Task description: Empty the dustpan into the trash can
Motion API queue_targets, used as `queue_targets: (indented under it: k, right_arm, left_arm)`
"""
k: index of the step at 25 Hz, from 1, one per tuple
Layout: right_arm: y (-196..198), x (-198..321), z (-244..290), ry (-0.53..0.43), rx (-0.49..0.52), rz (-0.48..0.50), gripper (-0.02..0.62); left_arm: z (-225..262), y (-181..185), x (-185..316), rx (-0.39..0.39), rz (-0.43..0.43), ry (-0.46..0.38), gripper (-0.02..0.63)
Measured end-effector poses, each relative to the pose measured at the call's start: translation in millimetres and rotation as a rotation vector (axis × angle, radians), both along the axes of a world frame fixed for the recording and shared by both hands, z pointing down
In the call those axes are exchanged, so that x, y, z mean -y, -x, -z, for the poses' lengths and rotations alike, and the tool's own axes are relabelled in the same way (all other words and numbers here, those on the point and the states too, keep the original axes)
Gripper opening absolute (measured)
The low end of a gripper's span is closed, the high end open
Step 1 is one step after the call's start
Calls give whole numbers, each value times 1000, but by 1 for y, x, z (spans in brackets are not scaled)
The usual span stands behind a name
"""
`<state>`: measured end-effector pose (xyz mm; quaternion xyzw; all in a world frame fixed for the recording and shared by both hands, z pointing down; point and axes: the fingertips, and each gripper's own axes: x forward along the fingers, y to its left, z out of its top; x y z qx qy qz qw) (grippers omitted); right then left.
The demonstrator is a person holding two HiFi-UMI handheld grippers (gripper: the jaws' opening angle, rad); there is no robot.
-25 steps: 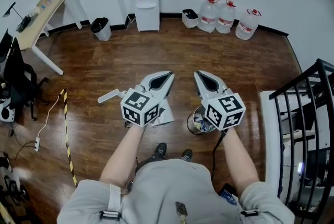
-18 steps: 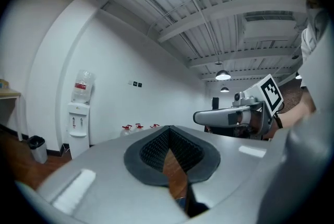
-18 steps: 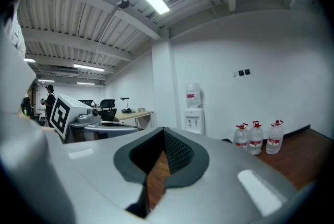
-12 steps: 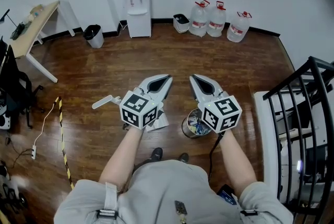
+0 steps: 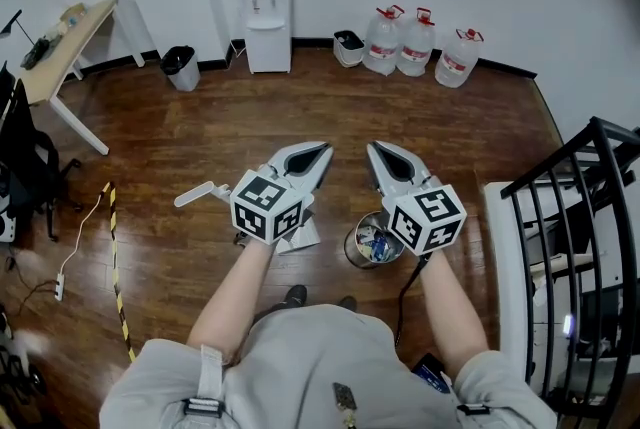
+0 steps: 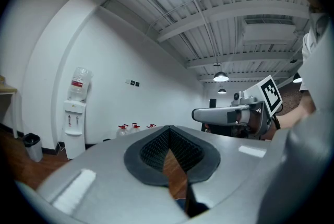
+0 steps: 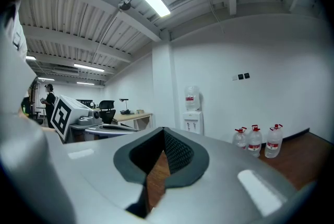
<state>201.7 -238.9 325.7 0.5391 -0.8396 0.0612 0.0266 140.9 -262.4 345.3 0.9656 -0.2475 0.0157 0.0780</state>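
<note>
Both grippers are held level side by side over the wooden floor [image 5: 200, 117]. The left gripper [image 5: 324, 150] has its jaws closed tip to tip with nothing between them, and the right gripper [image 5: 372, 150] is closed and empty too. The dustpan [image 5: 304, 236] sits on the floor below the left gripper, its white handle [image 5: 196, 193] sticking out to the left. The trash can [image 5: 350, 246], holding some rubbish, stands just beside it under the right gripper.

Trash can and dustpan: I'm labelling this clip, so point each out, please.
trash can [image 5: 349, 246], head view, on its left rim.
dustpan [image 5: 198, 192], head view, on its white handle.
</note>
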Motion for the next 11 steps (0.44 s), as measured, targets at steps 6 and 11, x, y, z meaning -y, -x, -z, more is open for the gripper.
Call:
queue_targets:
  k: [6,11]
  right_arm:
    - [-2,0,4,-7,-7,-2,0]
    - [-6,-2,4,-6,-4,-9,0]
  left_arm:
    - [3,-2,0,-3,-2,-3,5]
    - [4,-6,-2,-2,-8,1,5]
